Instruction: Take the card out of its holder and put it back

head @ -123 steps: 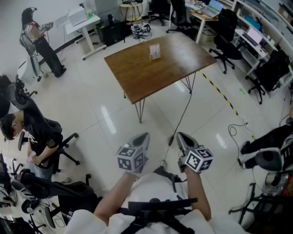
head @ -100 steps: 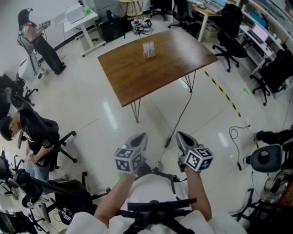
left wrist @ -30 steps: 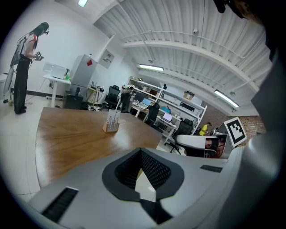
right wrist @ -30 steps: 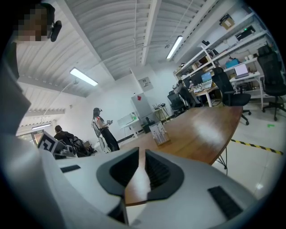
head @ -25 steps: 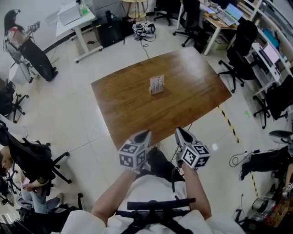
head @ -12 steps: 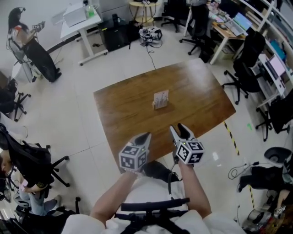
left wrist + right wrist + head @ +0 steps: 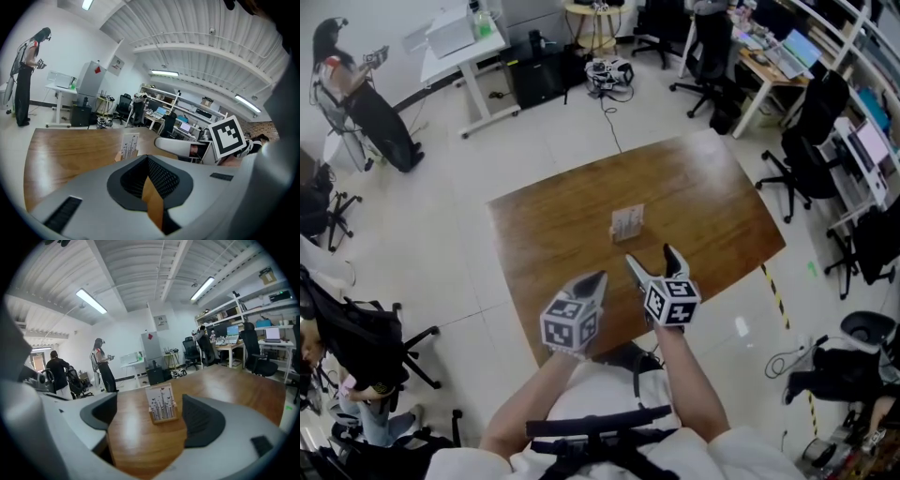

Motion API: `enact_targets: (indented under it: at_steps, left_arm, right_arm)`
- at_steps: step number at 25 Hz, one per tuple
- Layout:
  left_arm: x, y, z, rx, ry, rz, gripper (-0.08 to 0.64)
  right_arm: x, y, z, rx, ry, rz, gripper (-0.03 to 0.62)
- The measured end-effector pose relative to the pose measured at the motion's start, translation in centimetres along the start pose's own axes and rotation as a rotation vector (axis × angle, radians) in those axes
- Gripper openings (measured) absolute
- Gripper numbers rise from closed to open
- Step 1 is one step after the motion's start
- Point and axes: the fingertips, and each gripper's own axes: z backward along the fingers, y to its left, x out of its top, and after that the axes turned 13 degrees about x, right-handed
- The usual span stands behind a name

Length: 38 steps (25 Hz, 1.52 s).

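Right gripper view: the upright card (image 7: 160, 412) in its holder (image 7: 164, 420) lies straight ahead of the nearer right gripper (image 7: 150, 414), jaws just opened wide and empty; left gripper (image 7: 596, 279) closed.

The brown wooden desk (image 7: 567, 211) is left bare all round the small white card (image 7: 628, 218) in its low wooden holder (image 7: 623, 233), the only thing standing on it, near mid-frame. A free strip of desk top is kept between that holder and the right tongs (image 7: 652, 257), whose jaws have just been opening and are held wide with nothing between them. The left tongs (image 7: 592, 281), closed, are held over the desk's near edge, lower left of the holder. Black office chairs (image 7: 811, 155) are crowded beyond the desk's right side.
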Motion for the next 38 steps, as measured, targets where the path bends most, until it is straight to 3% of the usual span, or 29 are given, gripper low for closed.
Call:
enact_targets:
  at_steps: [19, 38]
  left_arm:
    - [2.2, 4.1, -7.0, 0.101, 0.041, 0.001, -0.011]
    - [1.9, 5.8, -8.7, 0.103, 0.074, 0.045, -0.011]
  right_arm:
    - [0.3, -3.8, -10.6, -0.022, 0.098, 0.047, 0.469]
    - [-1.7, -5.9, -14.1, -0.075, 0.153, 0.053, 0.452]
